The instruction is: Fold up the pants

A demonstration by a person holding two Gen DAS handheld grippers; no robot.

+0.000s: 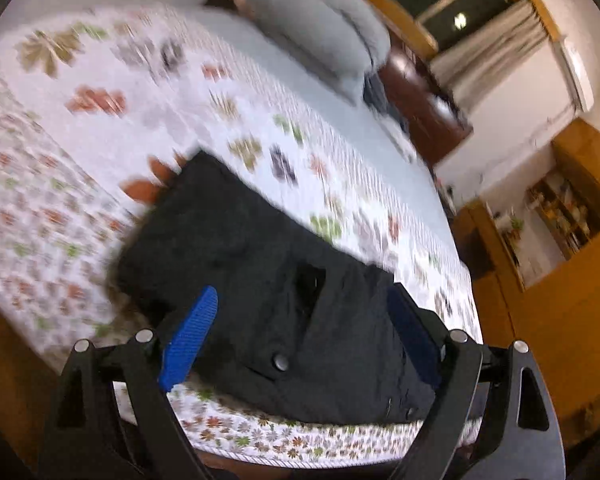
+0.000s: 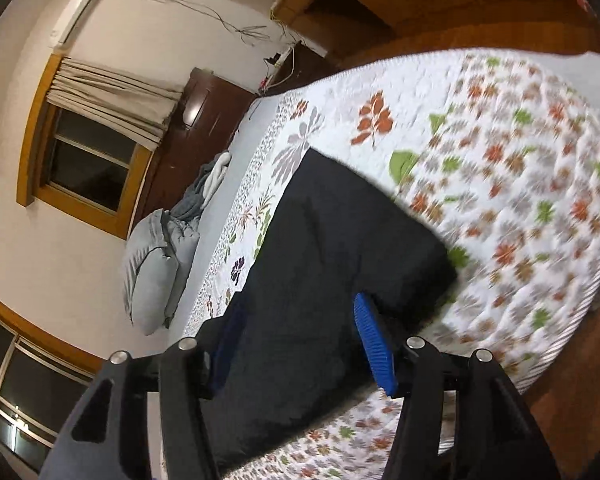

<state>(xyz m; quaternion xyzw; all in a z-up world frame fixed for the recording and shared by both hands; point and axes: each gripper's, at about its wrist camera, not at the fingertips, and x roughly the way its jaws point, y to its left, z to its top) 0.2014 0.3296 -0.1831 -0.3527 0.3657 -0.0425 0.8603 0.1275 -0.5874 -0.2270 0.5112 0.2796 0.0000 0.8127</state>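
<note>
Hovering both released, empty tools, left gripper point(image 1: 300, 332) and right gripper point(image 2: 300, 344), you've got the pants point(image 1: 268, 280) folded compactly mid-frame on the quilt point(image 1: 100, 80), looking nearly finished.

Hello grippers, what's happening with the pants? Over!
Left gripper open, holding nothing. Right gripper open, holding nothing. Pants folded flat on quilt. Nothing in the way.

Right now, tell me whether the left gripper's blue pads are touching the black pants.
Cannot tell. In the left wrist view the left gripper is open over the black pants, nothing pinched, but blur hides any gap under the pads.
</note>
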